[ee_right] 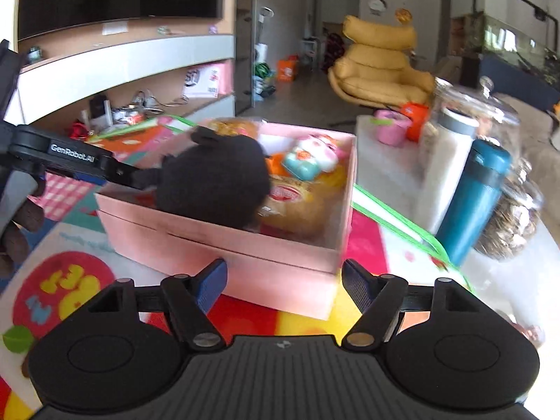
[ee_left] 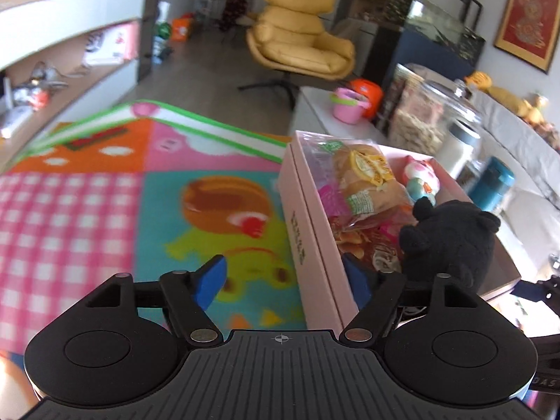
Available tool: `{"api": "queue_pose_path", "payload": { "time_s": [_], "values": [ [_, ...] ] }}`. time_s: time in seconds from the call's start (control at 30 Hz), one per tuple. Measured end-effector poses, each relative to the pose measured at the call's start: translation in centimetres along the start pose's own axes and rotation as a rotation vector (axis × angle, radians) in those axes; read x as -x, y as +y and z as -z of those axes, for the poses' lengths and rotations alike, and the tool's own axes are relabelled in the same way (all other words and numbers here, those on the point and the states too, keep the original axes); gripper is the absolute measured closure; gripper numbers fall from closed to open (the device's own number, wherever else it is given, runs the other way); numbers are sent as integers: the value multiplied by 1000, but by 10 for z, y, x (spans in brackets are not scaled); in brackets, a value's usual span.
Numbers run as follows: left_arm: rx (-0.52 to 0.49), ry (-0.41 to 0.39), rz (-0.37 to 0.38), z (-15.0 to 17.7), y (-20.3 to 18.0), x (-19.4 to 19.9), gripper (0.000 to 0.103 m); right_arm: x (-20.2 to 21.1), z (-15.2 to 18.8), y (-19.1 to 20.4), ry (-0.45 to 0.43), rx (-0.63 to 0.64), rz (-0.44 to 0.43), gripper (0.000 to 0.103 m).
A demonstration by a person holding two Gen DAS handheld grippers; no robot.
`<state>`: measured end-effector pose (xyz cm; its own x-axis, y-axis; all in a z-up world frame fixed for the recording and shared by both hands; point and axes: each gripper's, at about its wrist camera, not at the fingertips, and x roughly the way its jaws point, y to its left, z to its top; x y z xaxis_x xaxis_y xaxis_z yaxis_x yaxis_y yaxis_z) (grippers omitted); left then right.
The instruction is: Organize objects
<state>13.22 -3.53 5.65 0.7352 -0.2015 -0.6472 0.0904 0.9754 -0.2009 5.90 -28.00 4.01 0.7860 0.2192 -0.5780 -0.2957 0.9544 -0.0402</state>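
A pink box lies on a colourful play mat. It holds a black plush toy, bagged bread, snack packets and a pink and teal toy. My left gripper is open and straddles the box's left wall, one finger outside, one inside. In the right wrist view the box is just ahead of my open, empty right gripper. The plush sits at the box's near left, with the left gripper's arm touching it from the left.
A white low table right of the box carries a pink cup, an orange container, a white bottle, a teal bottle and glass jars. A yellow armchair and shelves stand farther off.
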Motion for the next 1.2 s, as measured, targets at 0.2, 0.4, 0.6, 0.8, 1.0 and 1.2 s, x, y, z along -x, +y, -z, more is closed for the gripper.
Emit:
{"api": "queue_pose_path", "payload": {
  "time_s": [0.2, 0.4, 0.6, 0.8, 1.0, 1.2],
  "values": [
    [23, -91, -177, -9, 62, 7, 3, -37, -37, 54, -11, 78, -74, 29],
    [93, -116, -240, -15, 109, 5, 1, -61, -71, 115, -78, 197, -71, 29],
    [161, -106, -195, -7, 117, 12, 2, -67, -71, 135, -96, 314, 36, 28],
    [151, -169, -200, -7, 114, 20, 3, -55, -67, 114, -25, 192, 11, 23],
    [112, -304, -173, 16, 89, 77, 3, -11, -33, 108, 26, 68, -28, 0],
    [35, -113, -107, 99, 50, 102, 3, 2, 11, 126, 136, 55, 23, 0]
  ]
}}
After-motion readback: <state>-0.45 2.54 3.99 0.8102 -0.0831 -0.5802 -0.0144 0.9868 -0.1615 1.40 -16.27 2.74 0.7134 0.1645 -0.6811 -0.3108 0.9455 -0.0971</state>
